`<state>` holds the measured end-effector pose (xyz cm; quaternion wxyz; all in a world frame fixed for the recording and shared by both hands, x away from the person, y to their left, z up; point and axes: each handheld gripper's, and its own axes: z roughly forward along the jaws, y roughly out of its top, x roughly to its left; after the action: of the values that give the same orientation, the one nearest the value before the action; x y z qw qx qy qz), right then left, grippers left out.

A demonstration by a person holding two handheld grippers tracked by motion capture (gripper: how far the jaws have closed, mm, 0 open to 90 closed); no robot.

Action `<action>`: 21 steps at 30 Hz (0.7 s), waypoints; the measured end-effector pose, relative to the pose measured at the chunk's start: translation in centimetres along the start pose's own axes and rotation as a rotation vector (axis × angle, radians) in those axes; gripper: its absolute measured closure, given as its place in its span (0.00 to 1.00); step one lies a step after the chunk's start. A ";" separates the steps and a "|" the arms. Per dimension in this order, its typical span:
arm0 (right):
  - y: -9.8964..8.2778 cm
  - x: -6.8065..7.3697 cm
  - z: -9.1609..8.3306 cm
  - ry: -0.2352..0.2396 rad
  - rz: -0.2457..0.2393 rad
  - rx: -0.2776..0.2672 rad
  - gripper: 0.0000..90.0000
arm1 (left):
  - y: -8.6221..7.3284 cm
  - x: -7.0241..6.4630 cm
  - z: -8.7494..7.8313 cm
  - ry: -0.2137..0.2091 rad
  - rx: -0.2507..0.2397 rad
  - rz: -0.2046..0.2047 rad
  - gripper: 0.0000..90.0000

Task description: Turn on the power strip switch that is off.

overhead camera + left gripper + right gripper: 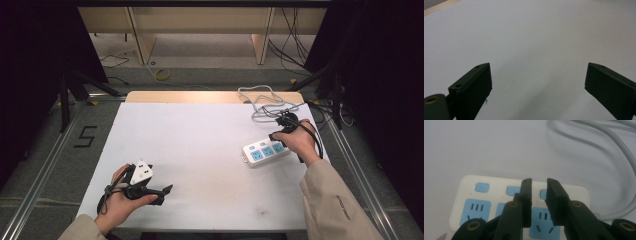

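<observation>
A: Starting at the left, what's the left gripper (pixel 167 189) doing?

B: It rests low over the near-left part of the bench (pixel 200 150), jaws spread wide and released, nothing between them. Bare white surface lies ahead of it in the left gripper view.

A: And over to the right?

B: The power strip (pixel 265 151) lies flat on the right side of the bench, sockets up, its grey cord (pixel 260 100) looping off towards the far edge. The right gripper (pixel 539 182) hangs just above it, jaws parted a little and gripping nothing.

A: Where does the strip sit against those jaws?

B: Directly beneath them. In the right gripper view the tips stand over the row of blue switch buttons (pixel 482 187), straddling the gap between the middle and right ones, with the right-hand socket (pixel 543 221) showing between the jaws.

A: What could go wrong from here?

B: I'd judge the strip is light and loose, so a push off-centre could skid or twist it. With the narrow gap, a jaw tip could also land between two buttons.
</observation>
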<state>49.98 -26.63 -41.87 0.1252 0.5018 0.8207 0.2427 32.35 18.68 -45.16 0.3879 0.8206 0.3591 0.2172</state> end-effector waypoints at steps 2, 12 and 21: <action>-0.2 0.1 -0.1 0.001 -0.006 -0.006 0.80 | 0.0 0.0 0.0 -0.001 0.001 0.000 0.08; -1.5 1.0 -1.2 0.015 -0.012 -0.075 0.68 | 0.0 0.0 0.0 0.000 0.003 0.000 0.08; -3.8 2.1 -2.4 0.022 -0.036 -0.167 0.54 | -0.1 0.0 0.0 0.002 0.003 -0.004 0.08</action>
<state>45.06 -26.90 -41.68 0.1620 0.4721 0.8079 0.3134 32.32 18.74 -45.17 0.3867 0.8202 0.3616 0.2167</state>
